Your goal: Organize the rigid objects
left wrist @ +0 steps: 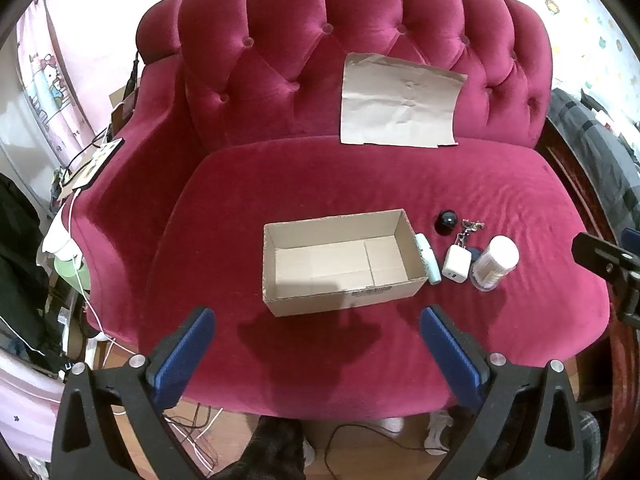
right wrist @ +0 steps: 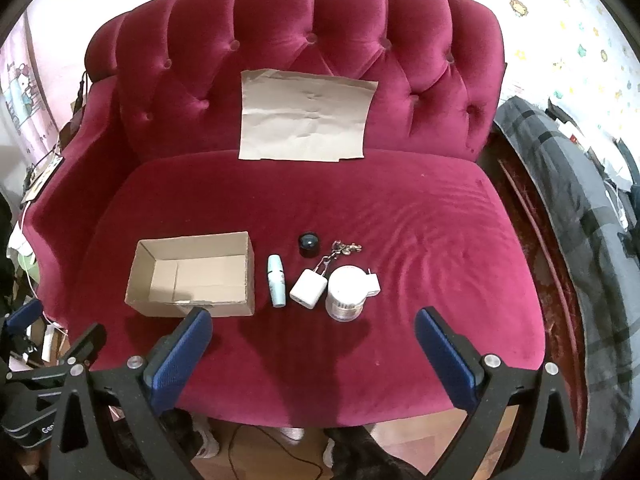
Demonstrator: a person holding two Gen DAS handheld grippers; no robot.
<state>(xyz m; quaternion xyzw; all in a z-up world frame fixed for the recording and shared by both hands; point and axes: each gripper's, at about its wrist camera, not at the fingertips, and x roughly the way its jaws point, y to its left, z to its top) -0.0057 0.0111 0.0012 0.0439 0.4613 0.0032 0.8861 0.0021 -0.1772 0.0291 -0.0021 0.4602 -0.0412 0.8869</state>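
- Left gripper [left wrist: 318, 330] hovers over sofa [left wrist: 380, 184] seat front edge, jaws wide, nothing held.
- Right gripper [right wrist: 314, 330] same: jaws wide, nothing between them, above seat front.
- Right gripper's edge shows at far right of the left view; left gripper's body at lower left of the right view.
- Box [left wrist: 340, 264] open-top cardboard, sits on seat, nothing in it. In the right view box [right wrist: 194, 280] is left of all the small items.
- Tube [right wrist: 277, 280], pale mint, lies just beside box's right wall; in the left view tube [left wrist: 429, 258] looks to touch the wall, can't tell for sure.
- Charger [right wrist: 307, 289], white cube, right of tube, apart from it. Chain [right wrist: 340, 250] runs from behind charger toward seat back.
- Jar [right wrist: 346, 294], white lid, clear body, upright, just right of charger; also seen in the left view, jar [left wrist: 496, 262].
- Plug [right wrist: 374, 282], small white, touching or right behind jar's right side.
- Black cap [right wrist: 309, 243], round, behind tube/charger, apart from both.
- Cardboard sheet [right wrist: 306, 116] leans flat on sofa backrest, bottom edge on seat.
- Striped blanket [right wrist: 568, 200] off to the right of sofa.
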